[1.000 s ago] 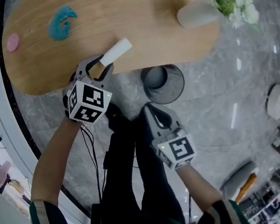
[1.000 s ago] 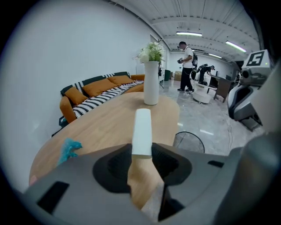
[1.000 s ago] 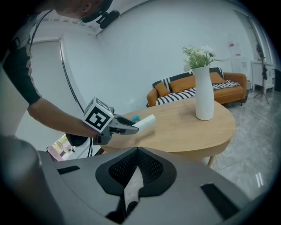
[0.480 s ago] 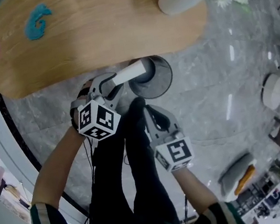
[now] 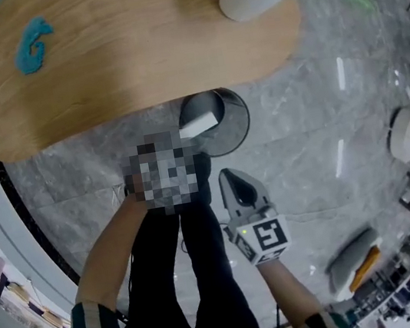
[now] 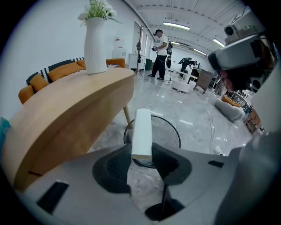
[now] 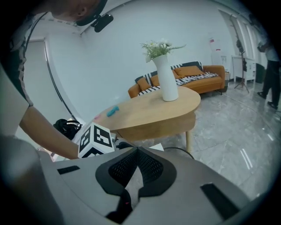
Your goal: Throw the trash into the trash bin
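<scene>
Between the pads of the left hand-held gripper point(image 6: 141, 154) a white block of trash point(image 6: 142, 129) is pinched by its near end. The block stands out ahead of the jaws, in line with them. Just beyond and below its far end stands the round black wire trash bin point(image 6: 179, 135) on the grey marble floor point(image 6: 193, 118). In the head view the block lies over the bin's opening, inside the line of the rim. To the left of this hand-held gripper and above it runs the edge of the wooden tabletop point(image 6: 66, 114), which carries a white vase point(image 6: 95, 41) of flowers at its far end. The right hand-held gripper point(image 7: 137, 151) hangs beside the left one, on the near side of the bin. Its jaws are pressed together with nothing between them, and it slants down toward the floor.
</scene>
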{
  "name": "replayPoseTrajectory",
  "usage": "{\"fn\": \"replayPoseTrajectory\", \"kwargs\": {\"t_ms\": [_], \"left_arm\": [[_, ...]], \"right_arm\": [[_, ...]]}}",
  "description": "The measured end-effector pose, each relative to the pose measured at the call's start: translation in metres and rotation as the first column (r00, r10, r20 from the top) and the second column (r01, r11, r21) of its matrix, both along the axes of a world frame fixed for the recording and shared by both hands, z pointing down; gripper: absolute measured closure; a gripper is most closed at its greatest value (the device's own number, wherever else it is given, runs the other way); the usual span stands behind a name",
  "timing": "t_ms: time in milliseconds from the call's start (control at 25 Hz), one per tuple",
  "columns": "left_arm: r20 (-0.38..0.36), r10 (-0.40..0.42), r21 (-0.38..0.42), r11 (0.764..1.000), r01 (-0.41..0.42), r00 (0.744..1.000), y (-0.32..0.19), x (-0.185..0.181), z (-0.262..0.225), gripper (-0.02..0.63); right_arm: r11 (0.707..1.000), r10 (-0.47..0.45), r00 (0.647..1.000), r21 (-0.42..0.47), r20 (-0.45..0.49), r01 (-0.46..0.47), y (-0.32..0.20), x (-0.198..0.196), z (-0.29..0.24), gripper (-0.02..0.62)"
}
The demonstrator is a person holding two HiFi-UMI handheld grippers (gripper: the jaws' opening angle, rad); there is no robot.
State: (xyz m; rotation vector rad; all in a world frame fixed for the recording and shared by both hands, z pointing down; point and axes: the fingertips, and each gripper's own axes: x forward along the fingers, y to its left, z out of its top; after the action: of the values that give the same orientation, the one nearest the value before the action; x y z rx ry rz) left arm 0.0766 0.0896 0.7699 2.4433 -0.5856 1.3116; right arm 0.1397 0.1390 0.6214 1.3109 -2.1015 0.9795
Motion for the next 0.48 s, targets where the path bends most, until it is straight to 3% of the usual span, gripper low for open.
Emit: {"fn": "replayPoseTrajectory", "kwargs": {"t_ms": [160, 280, 480], "left_arm": [[0.032, -0.023, -0.034, 0.999, 0.024, 0.999, 0.011, 0.013, 0.037, 0.46], [0.058, -0.03, -0.054, 0.998, 0.033, 0.998, 0.017, 0.022, 0.066, 0.46], [0.126, -0.051, -0.106, 0.992, 0.064, 0.991, 0.028, 0.026, 0.108, 0.46]], "right_arm": [[0.999, 0.004, 1.0, -0.054, -0.031, -0.006, 0.013, 0.021, 0.017, 0.595], [0.999, 0.022, 1.0, -0.028, -0.022, -0.023, 0.014, 0.035, 0.03, 0.595], [0.997, 0.033, 0.998, -0.063, -0.045, -0.036, 0.019, 0.057, 0.047, 0.595]]}}
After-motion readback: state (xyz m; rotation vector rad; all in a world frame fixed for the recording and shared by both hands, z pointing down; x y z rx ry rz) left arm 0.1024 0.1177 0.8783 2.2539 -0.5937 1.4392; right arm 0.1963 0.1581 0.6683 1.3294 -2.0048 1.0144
